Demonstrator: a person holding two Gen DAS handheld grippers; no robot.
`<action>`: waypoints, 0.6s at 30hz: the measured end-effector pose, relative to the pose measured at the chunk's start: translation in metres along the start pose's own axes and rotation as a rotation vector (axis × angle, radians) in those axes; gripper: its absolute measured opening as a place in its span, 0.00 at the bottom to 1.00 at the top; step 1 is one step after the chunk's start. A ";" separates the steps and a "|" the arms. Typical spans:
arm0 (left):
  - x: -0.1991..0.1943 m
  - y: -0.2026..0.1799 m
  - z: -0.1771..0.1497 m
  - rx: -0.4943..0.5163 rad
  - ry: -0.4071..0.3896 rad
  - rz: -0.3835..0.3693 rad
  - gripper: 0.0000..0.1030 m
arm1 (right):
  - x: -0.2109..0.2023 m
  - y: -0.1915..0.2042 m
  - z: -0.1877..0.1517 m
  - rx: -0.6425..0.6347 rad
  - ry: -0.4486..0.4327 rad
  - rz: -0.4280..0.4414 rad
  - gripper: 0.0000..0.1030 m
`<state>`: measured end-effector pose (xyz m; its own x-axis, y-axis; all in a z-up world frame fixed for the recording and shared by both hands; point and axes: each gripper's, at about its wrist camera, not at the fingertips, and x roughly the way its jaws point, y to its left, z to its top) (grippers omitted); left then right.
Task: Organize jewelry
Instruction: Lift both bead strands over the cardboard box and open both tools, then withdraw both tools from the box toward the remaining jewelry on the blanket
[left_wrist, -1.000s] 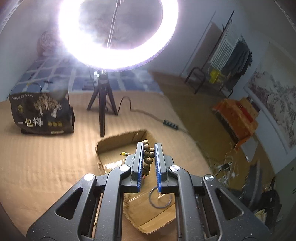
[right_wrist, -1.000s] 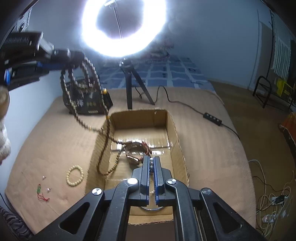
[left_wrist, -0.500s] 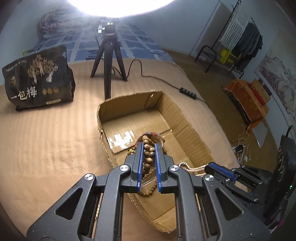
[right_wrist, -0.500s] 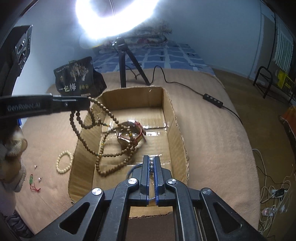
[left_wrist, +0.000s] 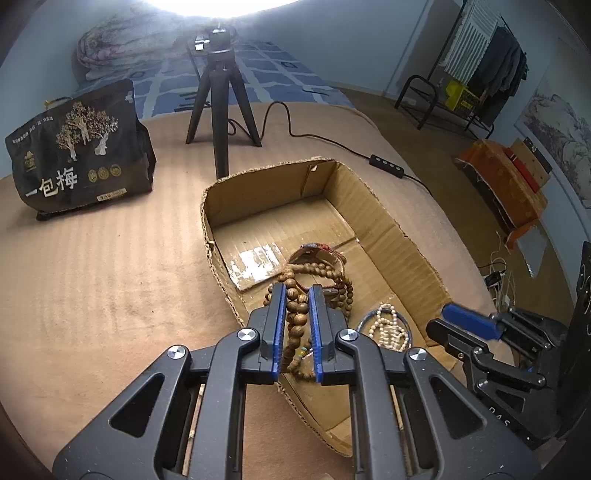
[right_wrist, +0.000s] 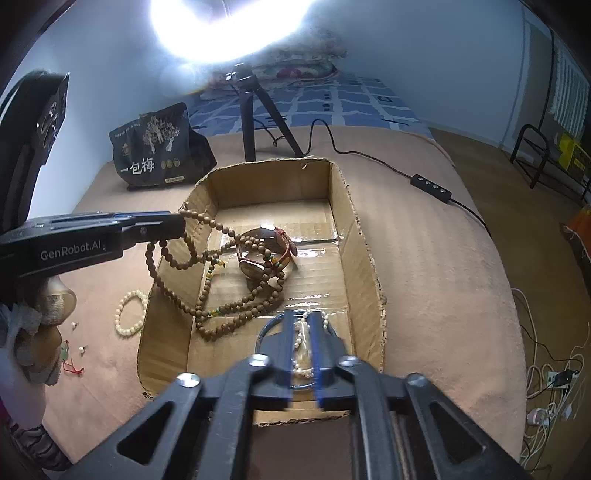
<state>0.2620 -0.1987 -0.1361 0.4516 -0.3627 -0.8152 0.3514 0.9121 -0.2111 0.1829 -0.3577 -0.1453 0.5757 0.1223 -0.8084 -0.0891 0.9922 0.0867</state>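
Item: left gripper (left_wrist: 297, 325), jaws narrow and clamped on the brown bead necklace (right_wrist: 236, 306) at lower centre of the left wrist view; most of the strand lies coiled on the floor of the cardboard box (right_wrist: 354, 221), with one loop draped over the box's left wall up to the gripper.

Item: right gripper (right_wrist: 303, 347), bottom centre of the right wrist view, jaws parted a little above the pale bead strand (right_wrist: 303, 341) and dark bangle (left_wrist: 364, 321) in the near end of the box; whether the pads touch the pale beads cannot be told, since the fingers are blurred.

Item: watch with red strap (right_wrist: 266, 251), mid-box, brown beads wound over it.

Item: cream bracelet (right_wrist: 129, 314) and small loose pieces (right_wrist: 70, 354), outside the box on the tan blanket (left_wrist: 92, 277), lower left of the right wrist view.

Risks, judged: opening the left jaws while the draped loop hangs outside could let its weight drag beads over the wall; any lift of the strand may snag and tip the watch; the right fingers may catch the pale strand on withdrawal.

Room: box walls are low with ragged edges; open blanket on both sides; tripod (left_wrist: 219, 110) and black snack bag (left_wrist: 77, 151) stand well beyond the far end; cable (right_wrist: 432, 186) runs clear at upper right.
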 end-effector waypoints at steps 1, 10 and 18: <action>-0.001 0.000 -0.001 0.001 0.000 0.001 0.25 | -0.002 -0.001 0.000 0.005 -0.007 -0.002 0.23; -0.019 -0.002 -0.005 0.013 -0.026 0.009 0.32 | -0.011 -0.002 -0.002 0.020 -0.026 -0.027 0.44; -0.043 -0.001 -0.012 0.028 -0.054 0.025 0.32 | -0.026 0.005 -0.001 0.029 -0.062 -0.032 0.52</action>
<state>0.2325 -0.1818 -0.1076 0.5038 -0.3508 -0.7894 0.3618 0.9155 -0.1759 0.1663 -0.3558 -0.1245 0.6275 0.0904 -0.7733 -0.0468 0.9958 0.0785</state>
